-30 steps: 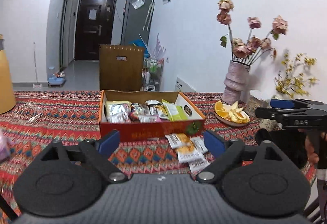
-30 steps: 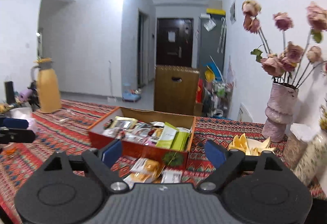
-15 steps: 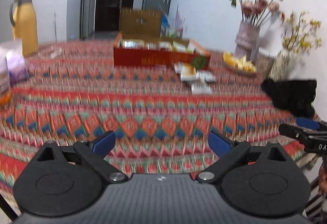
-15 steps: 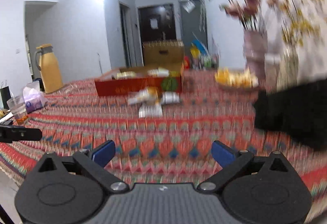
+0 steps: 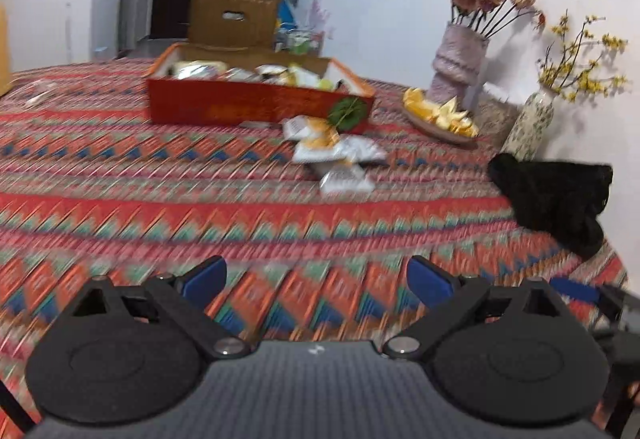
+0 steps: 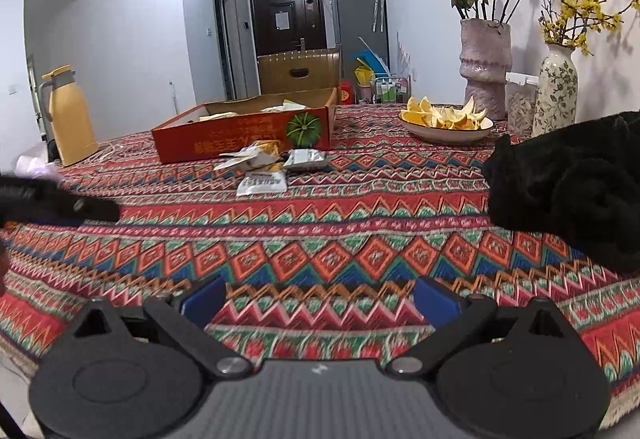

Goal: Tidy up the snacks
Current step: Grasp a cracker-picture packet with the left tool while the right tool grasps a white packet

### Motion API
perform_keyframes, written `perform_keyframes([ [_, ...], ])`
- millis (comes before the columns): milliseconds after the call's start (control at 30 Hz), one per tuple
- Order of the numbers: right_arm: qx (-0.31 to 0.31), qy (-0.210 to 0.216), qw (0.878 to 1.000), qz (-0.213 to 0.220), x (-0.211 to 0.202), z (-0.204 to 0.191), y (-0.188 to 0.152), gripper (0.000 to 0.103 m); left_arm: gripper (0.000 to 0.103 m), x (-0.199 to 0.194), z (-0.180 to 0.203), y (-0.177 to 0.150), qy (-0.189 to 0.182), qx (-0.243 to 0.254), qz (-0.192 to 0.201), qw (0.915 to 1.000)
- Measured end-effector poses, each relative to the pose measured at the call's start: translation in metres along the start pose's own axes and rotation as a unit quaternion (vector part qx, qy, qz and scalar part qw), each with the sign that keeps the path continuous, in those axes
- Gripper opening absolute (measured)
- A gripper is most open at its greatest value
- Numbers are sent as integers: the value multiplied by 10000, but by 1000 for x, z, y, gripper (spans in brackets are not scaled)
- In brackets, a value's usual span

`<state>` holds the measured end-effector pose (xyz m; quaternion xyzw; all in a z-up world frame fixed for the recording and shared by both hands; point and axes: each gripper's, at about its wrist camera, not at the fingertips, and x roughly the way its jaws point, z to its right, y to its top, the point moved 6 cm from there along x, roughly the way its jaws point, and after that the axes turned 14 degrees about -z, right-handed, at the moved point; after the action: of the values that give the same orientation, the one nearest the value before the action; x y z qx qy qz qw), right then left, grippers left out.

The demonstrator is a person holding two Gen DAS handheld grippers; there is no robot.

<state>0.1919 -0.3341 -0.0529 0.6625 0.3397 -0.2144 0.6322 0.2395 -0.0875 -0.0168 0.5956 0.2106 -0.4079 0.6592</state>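
Observation:
A red cardboard box (image 5: 256, 107) (image 6: 240, 143) full of snack packets sits far back on the patterned tablecloth (image 6: 360, 231). Several loose snack packets (image 5: 332, 151) (image 6: 268, 159) lie just in front of the box. A white packet (image 6: 262, 183) lies nearest to me. My left gripper (image 5: 316, 275) hangs open low over the cloth's near part, well short of the packets, with nothing between its blue pads. My right gripper (image 6: 320, 295) is open too and holds nothing, over the near edge. Each gripper's finger shows at the edge of the other view.
A bowl of orange slices (image 6: 446, 119), a pink vase of dried roses (image 6: 484, 67) and a patterned vase (image 6: 556, 95) stand at the back right. A black cloth bundle (image 6: 568, 191) lies on the right. A yellow thermos (image 6: 68, 115) stands at the left.
Both grippers have drawn back from the box and sunk toward the table's near side. The box and packets now look farther off. Both pairs of jaws stand slightly wider.

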Motion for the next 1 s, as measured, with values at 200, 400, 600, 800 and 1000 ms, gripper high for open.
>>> perform_keyframes([
  [200,6,-198,9998,-19,22,16,39,100,88,57,14,70,-226,191,191,9994],
  [400,-177,-311,9993,68,45,22,88,99,80,133,5,130,-158,13,-55,9999],
  [600,-588,-44,9982,84,87,13,146,88,48,174,-16,138,-517,-339,-670,9958],
  [800,-573,282,9973,-355,168,-4,193,75,46,121,-45,119,-678,-668,-394,9947],
  [1000,-565,244,9946,-831,233,-15,198,48,46,80,-80,99,-3,-811,-109,9966],
])
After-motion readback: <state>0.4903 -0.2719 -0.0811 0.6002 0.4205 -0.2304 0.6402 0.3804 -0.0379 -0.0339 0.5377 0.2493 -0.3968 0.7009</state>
